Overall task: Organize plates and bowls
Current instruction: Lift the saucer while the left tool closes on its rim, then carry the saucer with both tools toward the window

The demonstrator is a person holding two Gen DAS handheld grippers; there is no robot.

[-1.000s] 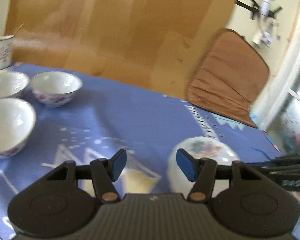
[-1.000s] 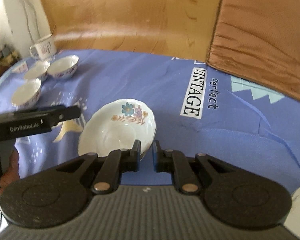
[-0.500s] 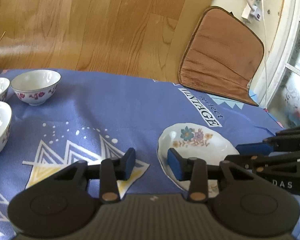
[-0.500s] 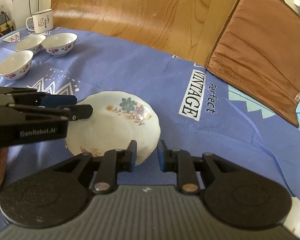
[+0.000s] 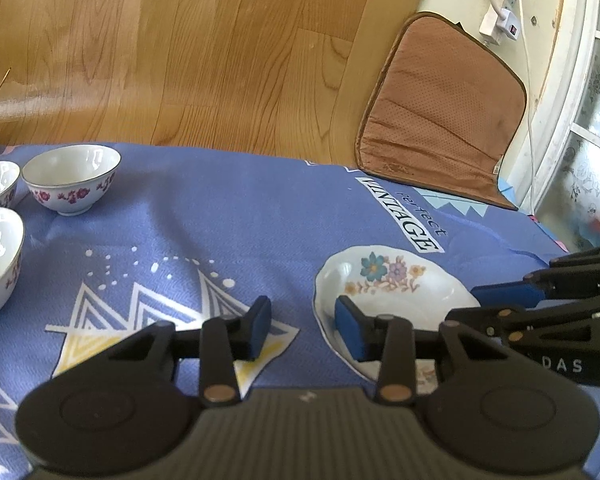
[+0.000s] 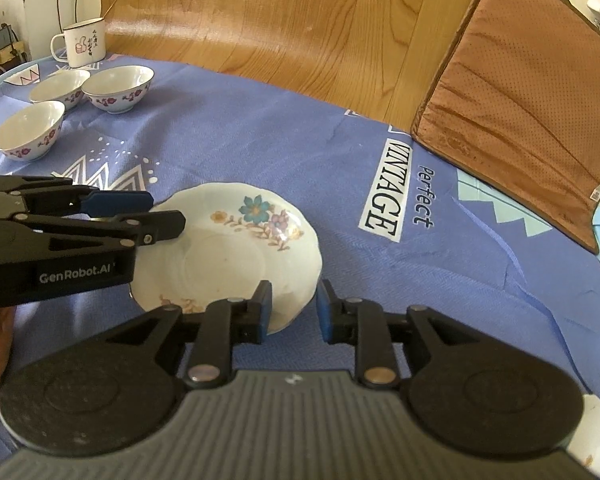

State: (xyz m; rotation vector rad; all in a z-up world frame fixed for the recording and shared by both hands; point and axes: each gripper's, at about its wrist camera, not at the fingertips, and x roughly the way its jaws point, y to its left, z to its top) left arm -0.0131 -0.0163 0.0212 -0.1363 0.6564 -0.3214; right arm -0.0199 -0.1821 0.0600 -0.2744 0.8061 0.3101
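Plate [image 6: 236, 256] flat on tablecloth [image 6: 340, 152] between your open grippers: left gripper [image 5: 302, 326], right gripper [image 6: 294, 310]. Right view alone shows mug [image 6: 85, 43] at 11 o'clock; bowls [image 6: 118, 88] beside it.

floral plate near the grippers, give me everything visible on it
The floral plate is one shallow white dish, ceramic by its gloss, with a scalloped rim, a blue flower with smaller purple and orange blooms on its far side, and a fainter sprig near its front edge. It sits upright on the blue tablecloth. The right gripper is open at its near rim; the left gripper is open at its left edge. Contact is unclear.
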